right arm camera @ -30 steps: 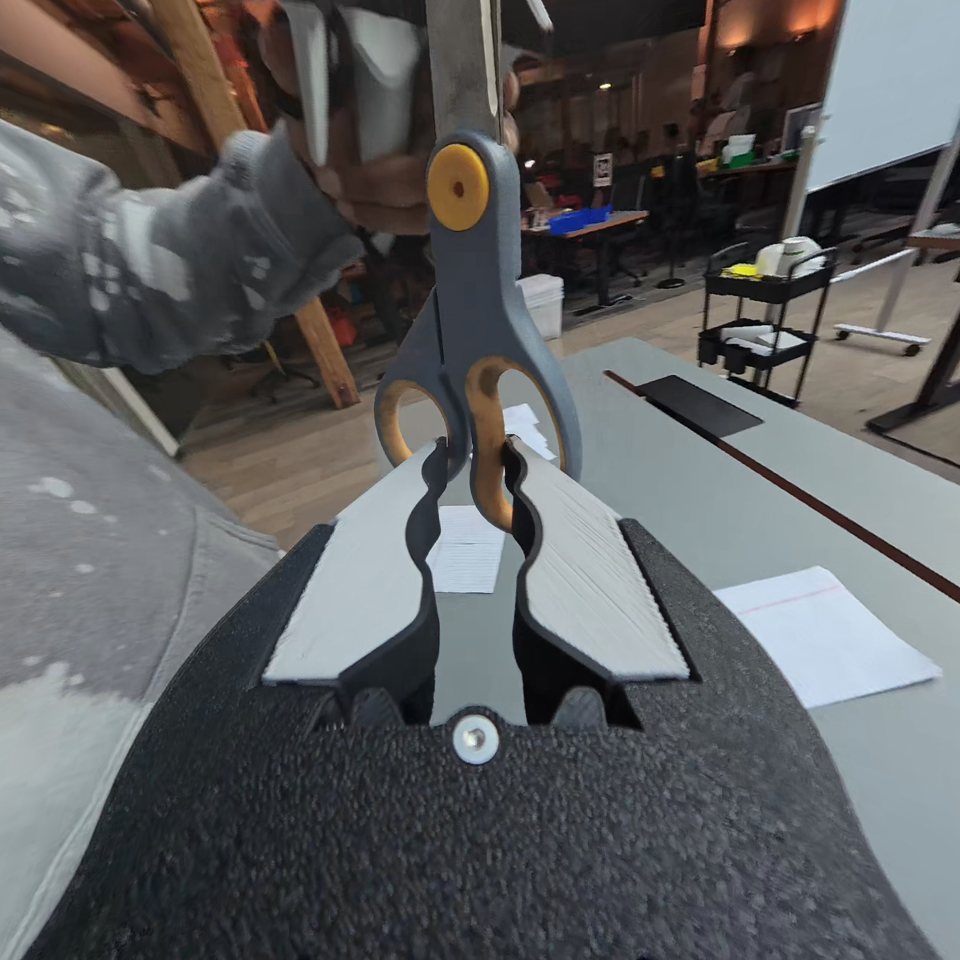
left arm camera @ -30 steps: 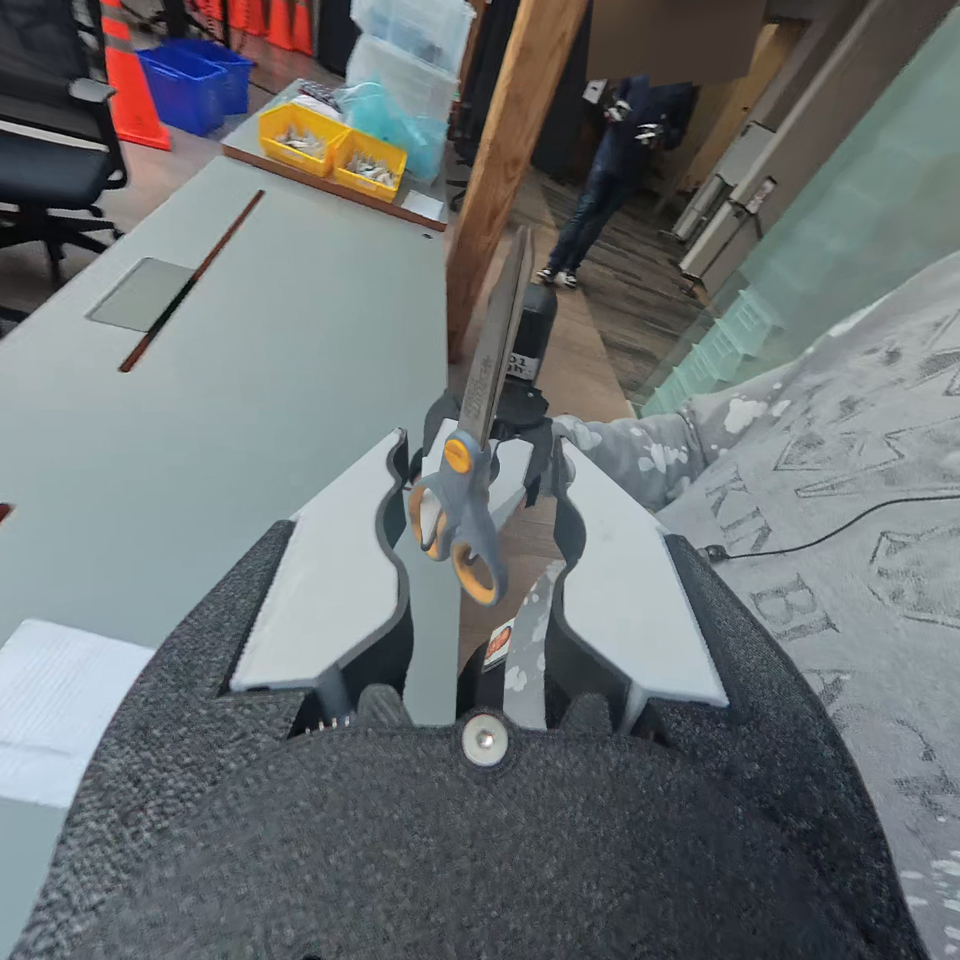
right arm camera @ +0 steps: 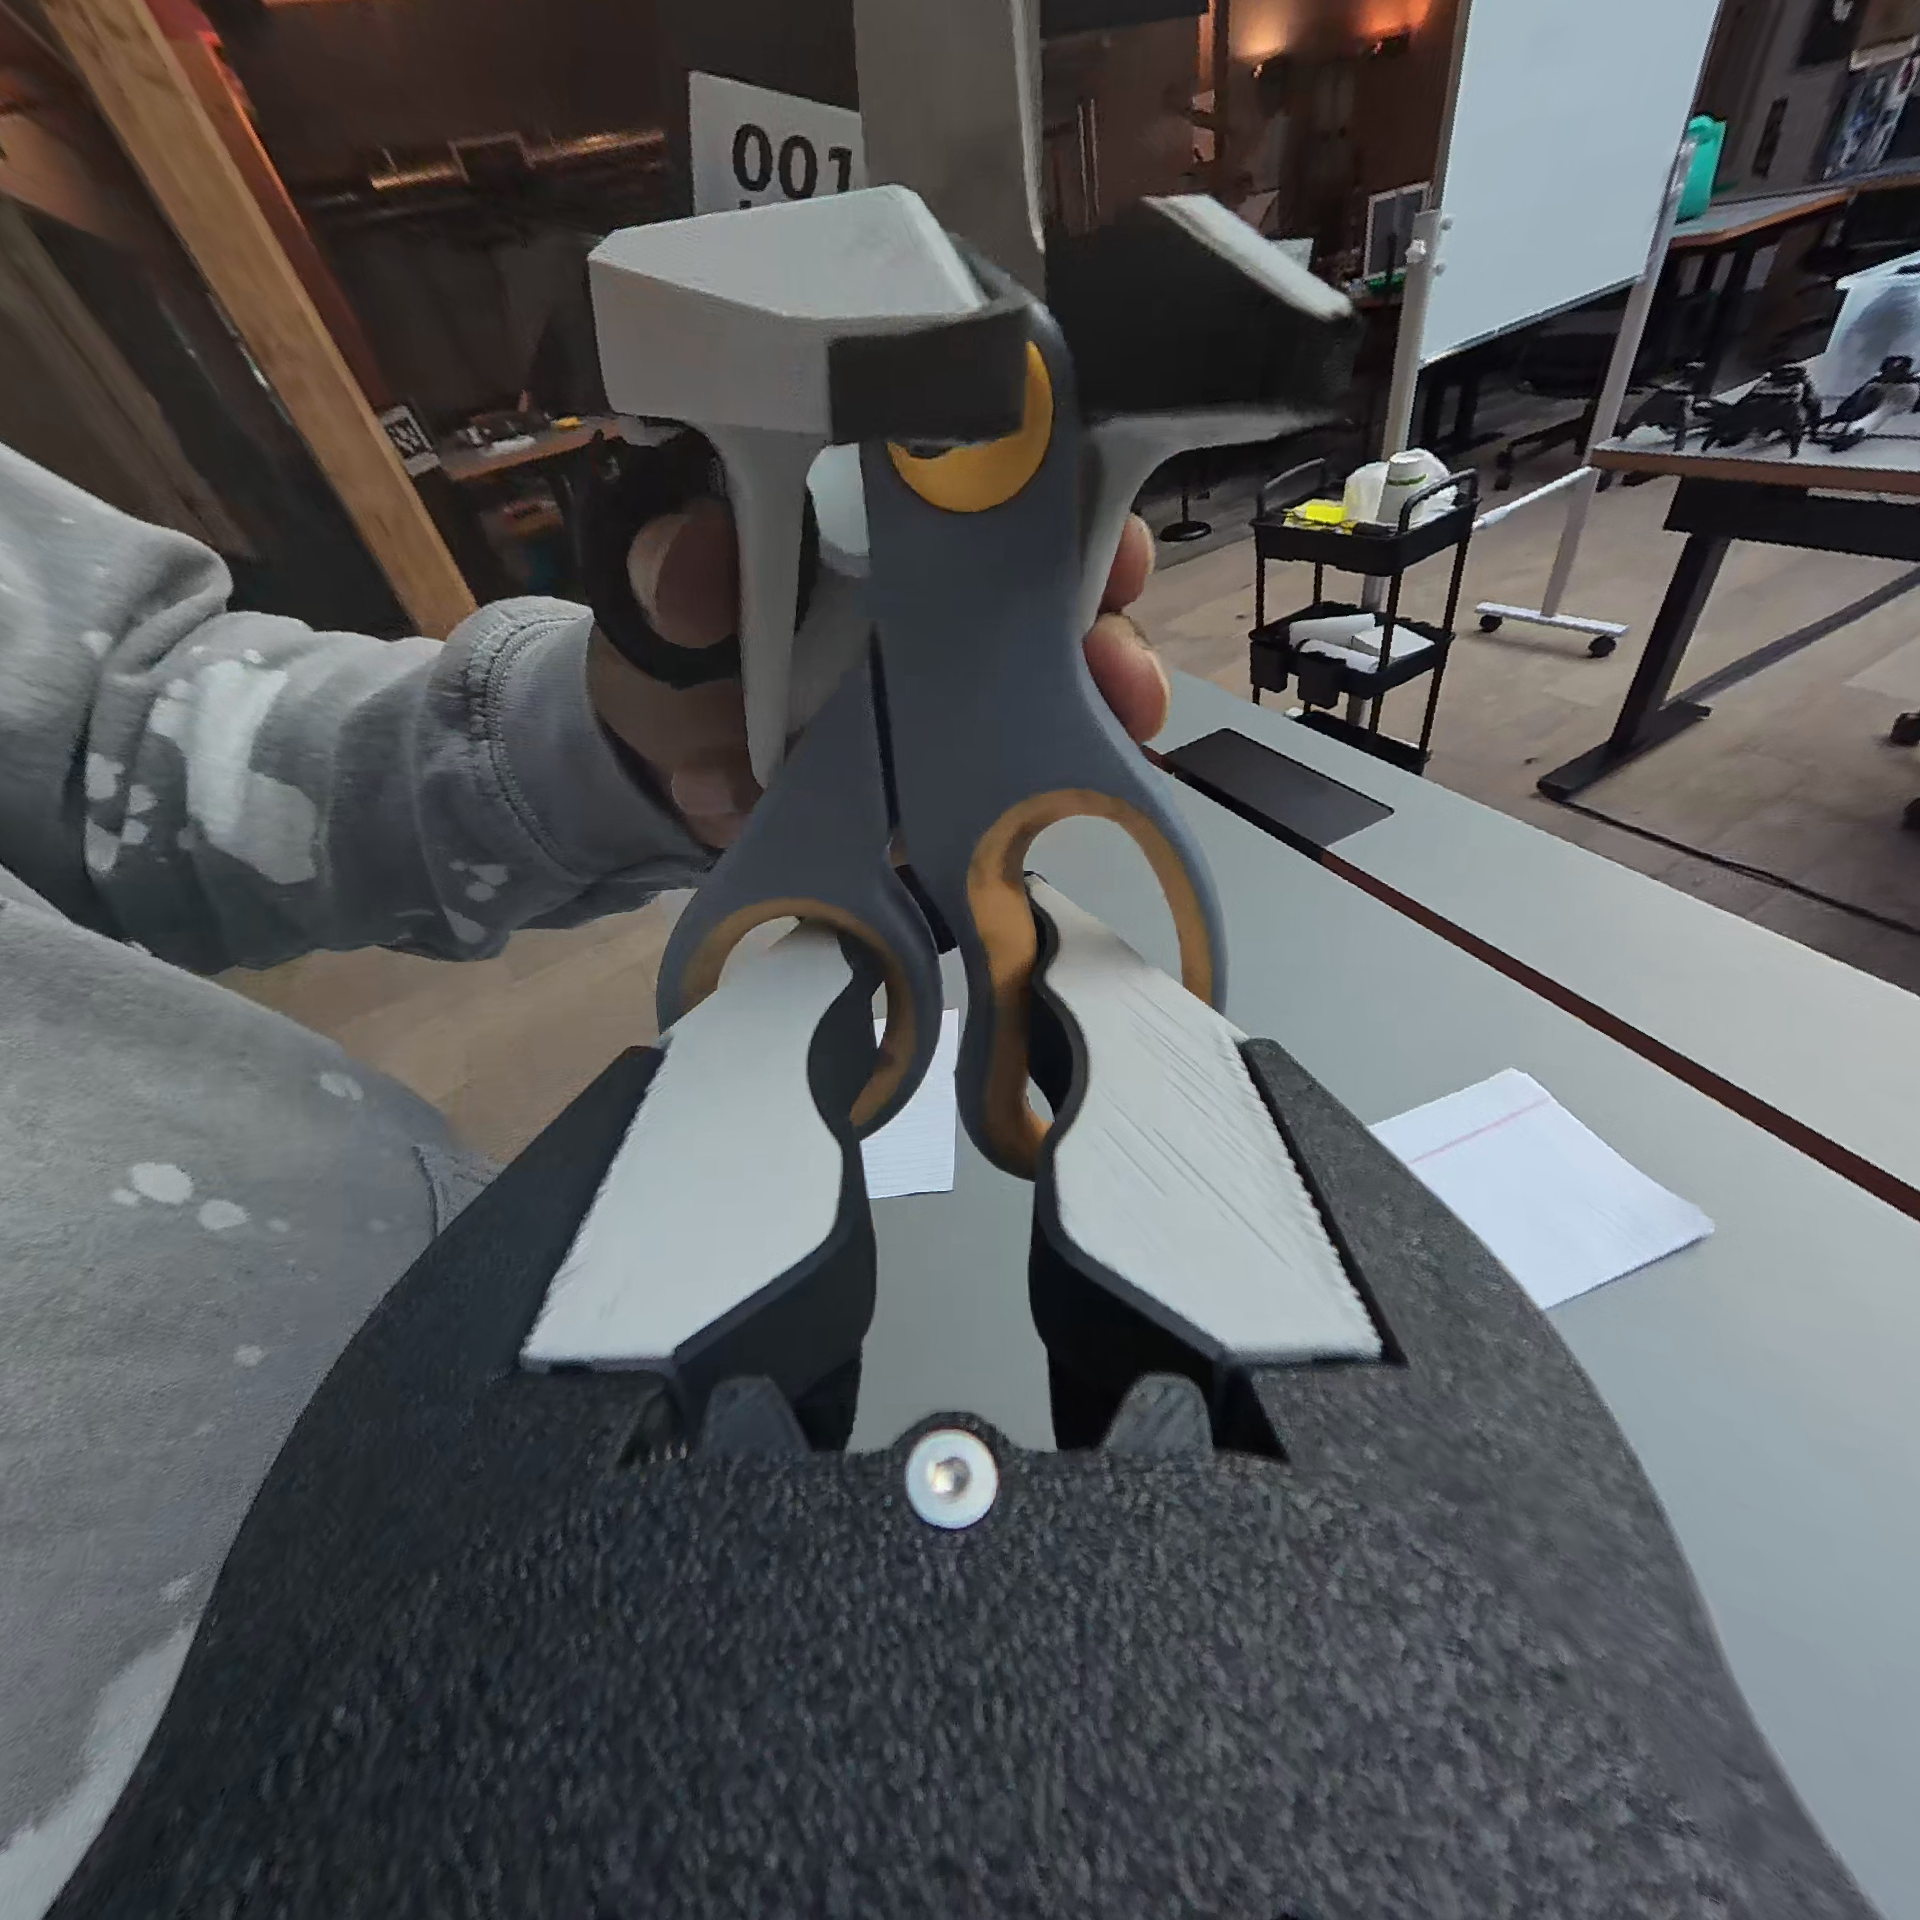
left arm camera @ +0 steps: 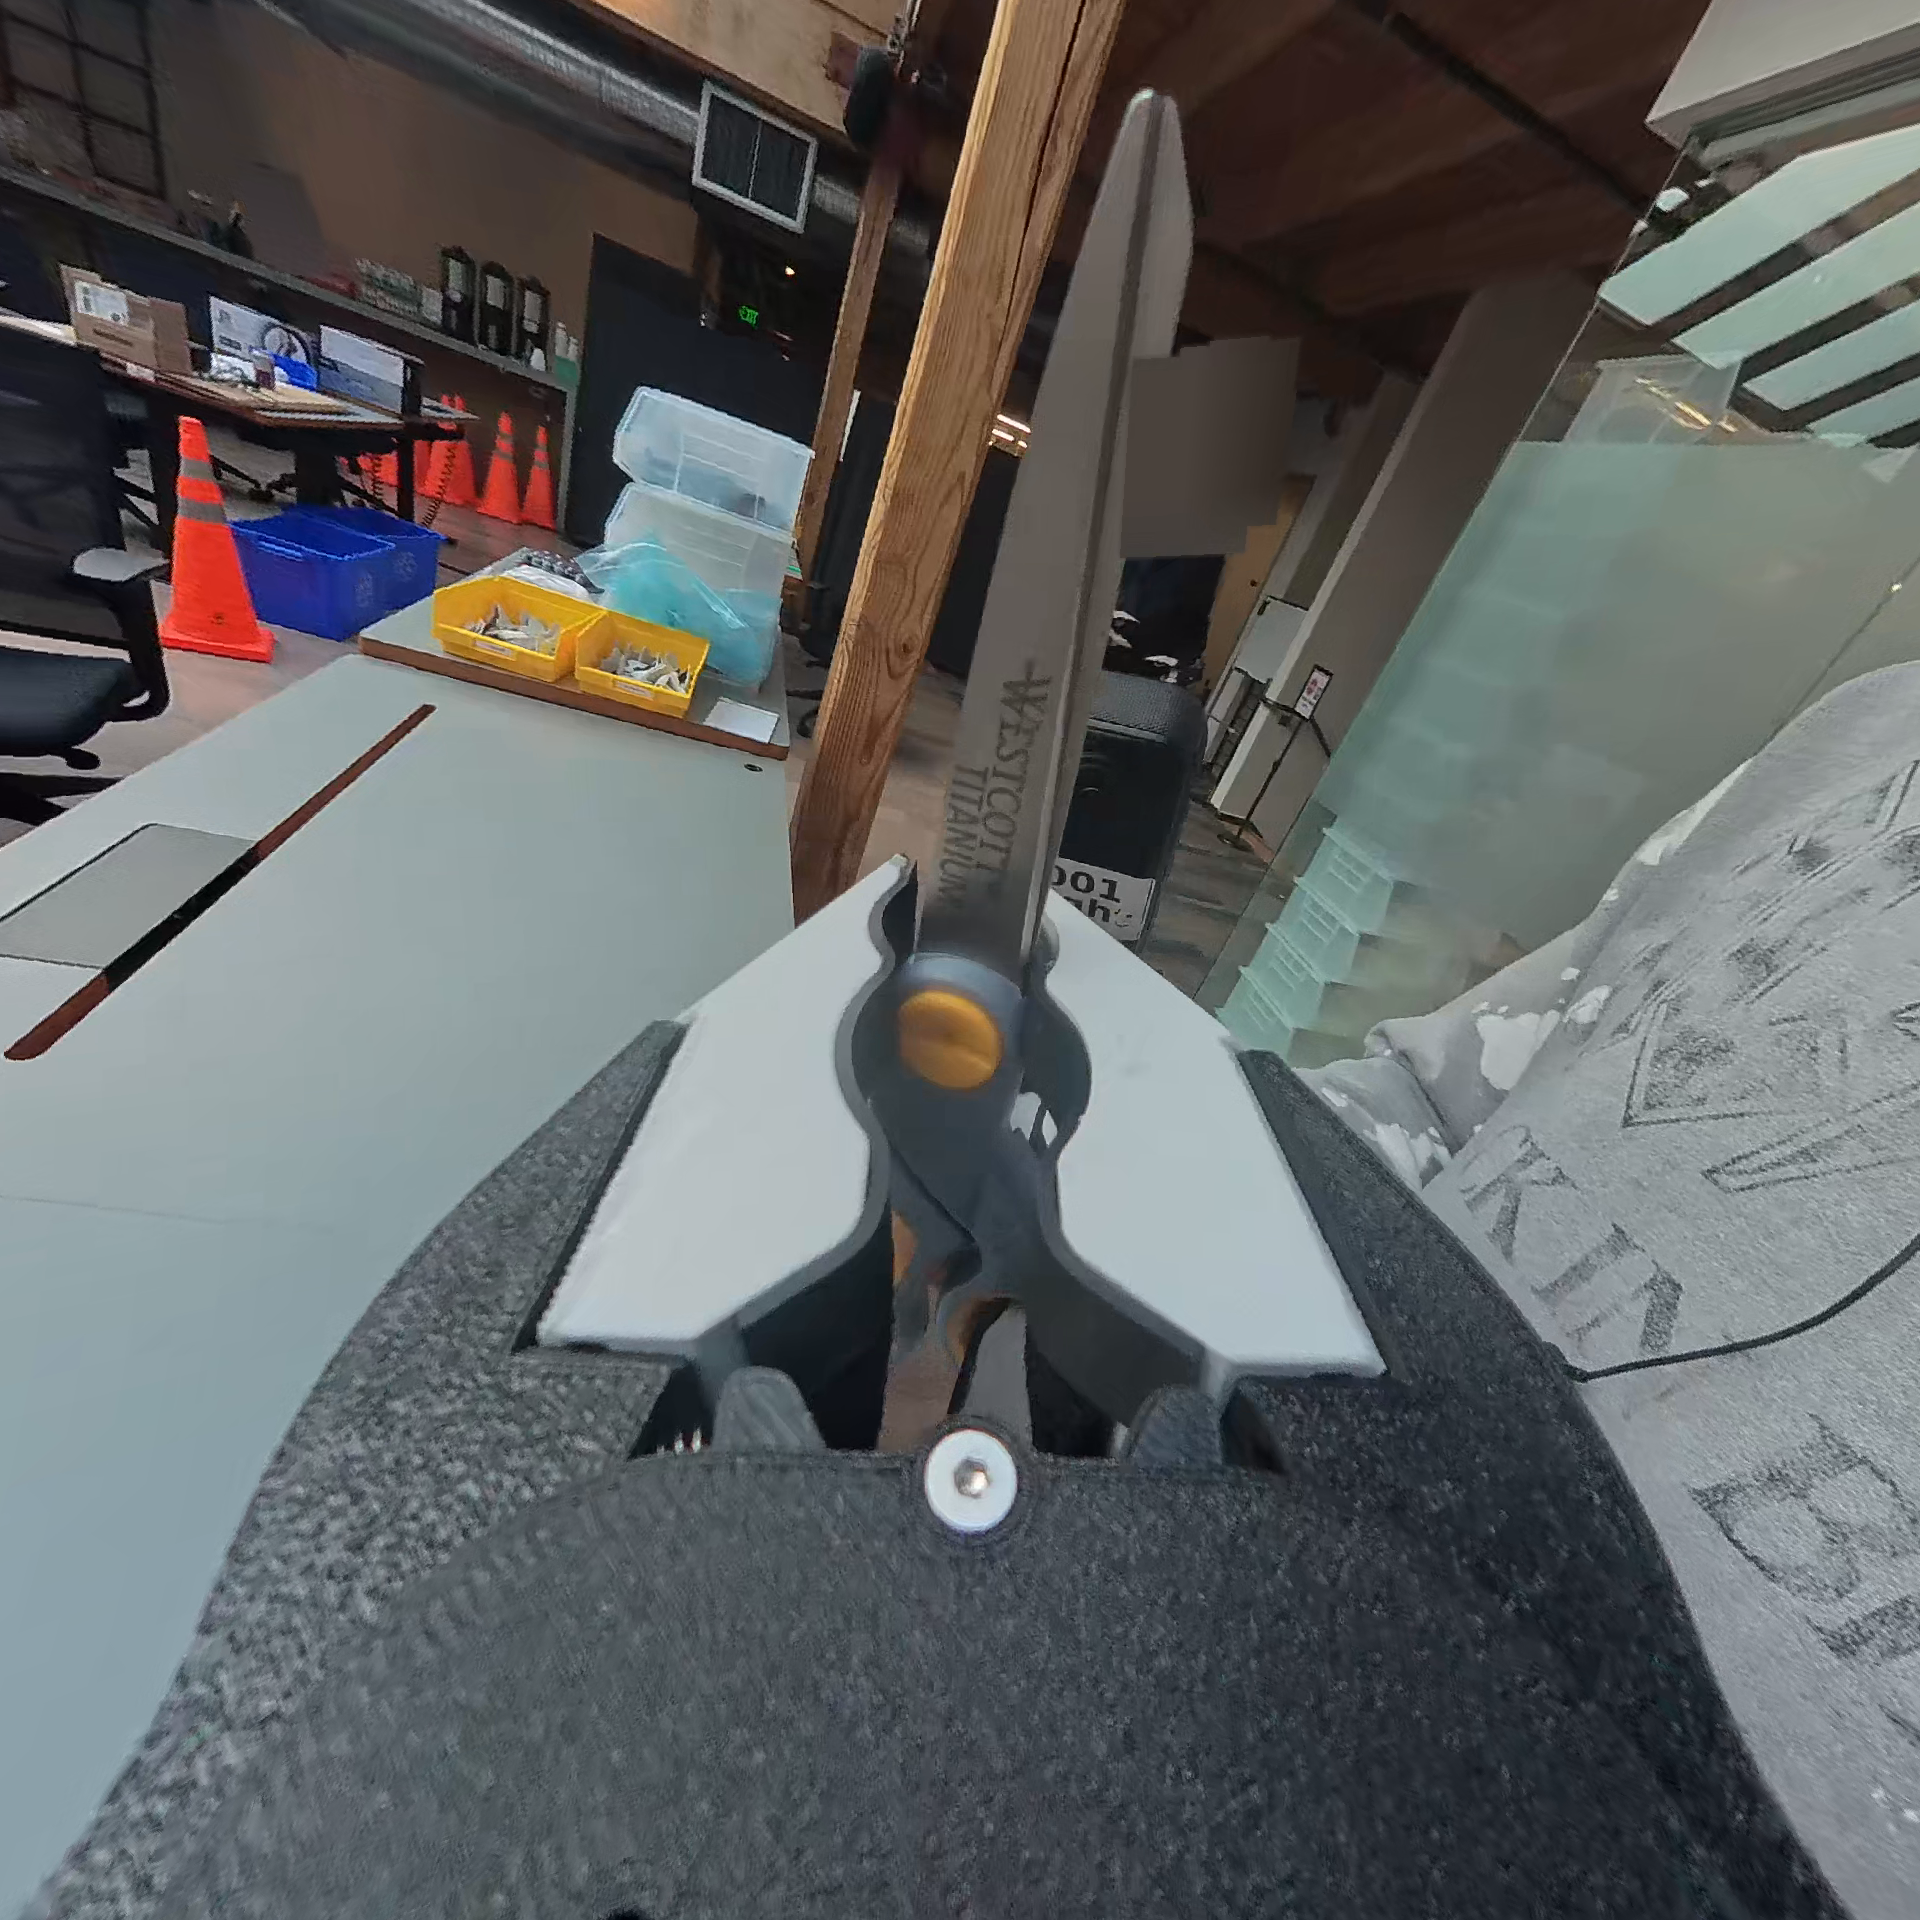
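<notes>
Between both hand-held grippers, left (left arm camera: 966, 935) seemingly clamping, scissors (left arm camera: 1049, 582) stand upright.

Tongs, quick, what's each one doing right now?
Left tongs: shut on the scissors at the pivot.
Right tongs: open, one finger through each handle loop.

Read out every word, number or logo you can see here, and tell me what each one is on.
I can't repeat writing, only say where it sits.
On the scissors blade: printed brand lettering, legible.
On the white card: large digits, legible.
On the grey sweatshirt: faded print, cut off.
On the green ceiling sign: too small.
</notes>
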`<state>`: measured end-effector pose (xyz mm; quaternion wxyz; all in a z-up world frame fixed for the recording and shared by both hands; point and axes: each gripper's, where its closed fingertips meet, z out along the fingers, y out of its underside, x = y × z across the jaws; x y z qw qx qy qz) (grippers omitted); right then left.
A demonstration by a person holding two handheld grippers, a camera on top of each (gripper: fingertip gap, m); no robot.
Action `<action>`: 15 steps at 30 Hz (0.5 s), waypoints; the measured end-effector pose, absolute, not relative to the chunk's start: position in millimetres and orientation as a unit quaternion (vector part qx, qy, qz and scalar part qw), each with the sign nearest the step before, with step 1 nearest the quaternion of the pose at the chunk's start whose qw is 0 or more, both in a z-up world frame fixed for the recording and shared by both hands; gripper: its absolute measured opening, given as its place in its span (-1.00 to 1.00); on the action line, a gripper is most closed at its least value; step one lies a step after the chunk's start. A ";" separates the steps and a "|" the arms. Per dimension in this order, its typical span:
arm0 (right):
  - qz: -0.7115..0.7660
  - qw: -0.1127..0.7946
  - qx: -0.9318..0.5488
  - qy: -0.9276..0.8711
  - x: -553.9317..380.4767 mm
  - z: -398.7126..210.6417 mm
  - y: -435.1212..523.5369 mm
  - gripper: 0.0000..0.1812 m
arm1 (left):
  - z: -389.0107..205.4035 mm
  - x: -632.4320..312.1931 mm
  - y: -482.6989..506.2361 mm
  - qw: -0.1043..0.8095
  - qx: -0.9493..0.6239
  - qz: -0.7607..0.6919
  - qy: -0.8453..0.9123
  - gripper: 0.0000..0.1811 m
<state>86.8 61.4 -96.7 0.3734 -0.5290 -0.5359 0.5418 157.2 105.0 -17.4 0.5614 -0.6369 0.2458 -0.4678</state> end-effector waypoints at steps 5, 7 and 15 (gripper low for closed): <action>0.493 0.371 -0.535 -0.577 77.5 -114.2 66.0 -0.81 | -36.4 127.5 107.4 0.543 -0.723 -0.356 0.236 -0.71; 0.463 0.382 -0.549 -0.581 76.9 -119.5 74.7 -0.81 | -50.6 116.4 98.5 0.501 -0.762 -0.347 0.220 -0.66; 0.244 0.440 -0.582 -0.639 63.4 -165.0 103.7 -0.80 | -124.6 93.2 96.8 0.454 -0.824 -0.337 0.020 -0.87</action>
